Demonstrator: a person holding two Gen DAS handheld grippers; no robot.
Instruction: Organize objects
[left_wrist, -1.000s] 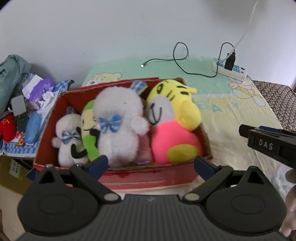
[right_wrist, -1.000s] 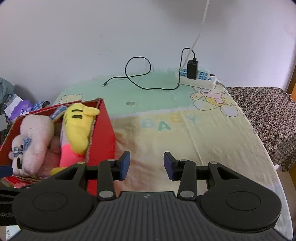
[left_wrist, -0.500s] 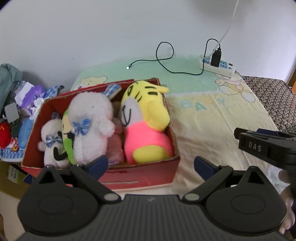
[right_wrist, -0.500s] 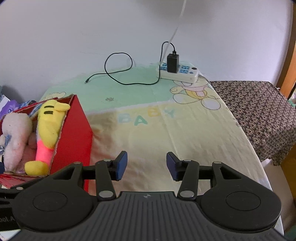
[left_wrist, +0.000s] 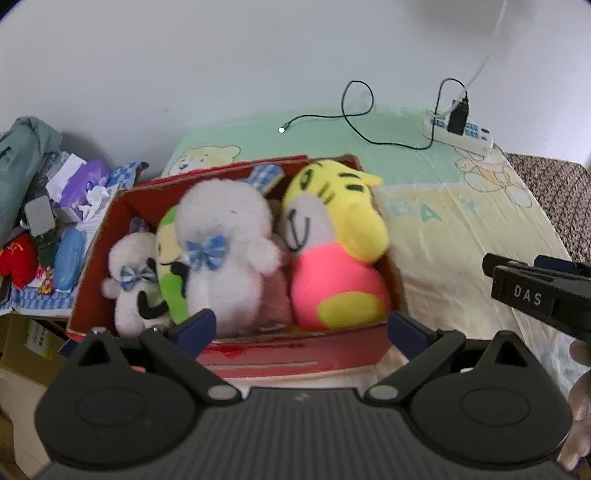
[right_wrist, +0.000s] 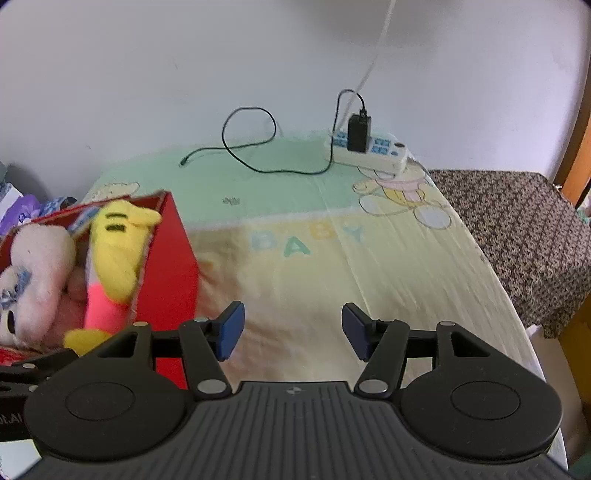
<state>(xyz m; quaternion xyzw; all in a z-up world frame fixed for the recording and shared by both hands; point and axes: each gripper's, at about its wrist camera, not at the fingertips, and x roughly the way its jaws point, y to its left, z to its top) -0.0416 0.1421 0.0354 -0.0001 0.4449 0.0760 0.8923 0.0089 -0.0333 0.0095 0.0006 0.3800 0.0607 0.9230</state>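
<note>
**Plush toys packed in the red box, both grippers empty**

From my left wrist camera I saw the red box (left_wrist: 258, 354) sitting at the near left part of the baby-print sheet (left_wrist: 443, 229), filled with soft toys. The yellow and pink plush (left_wrist: 340, 266) stood at the right end, touching the big white plush with a blue bow (left_wrist: 225, 254) beside it. A green plush (left_wrist: 168, 266) was wedged between that one and a small white plush (left_wrist: 129, 284) at the left end. My left gripper (left_wrist: 299, 328) hung just in front of the box's near wall with its fingers spread wide and nothing between them.

My right gripper (right_wrist: 291, 328) was also spread apart and empty — it hovered over bare sheet, with the box's red side wall (right_wrist: 173, 266) just to its left. At the far end of the sheet lay a white power strip (right_wrist: 373, 151) with a black charger (right_wrist: 359, 133) plugged in — its black cable (right_wrist: 251, 147) looped across the green part. Clutter (left_wrist: 55, 221) was piled left of the box.
</note>
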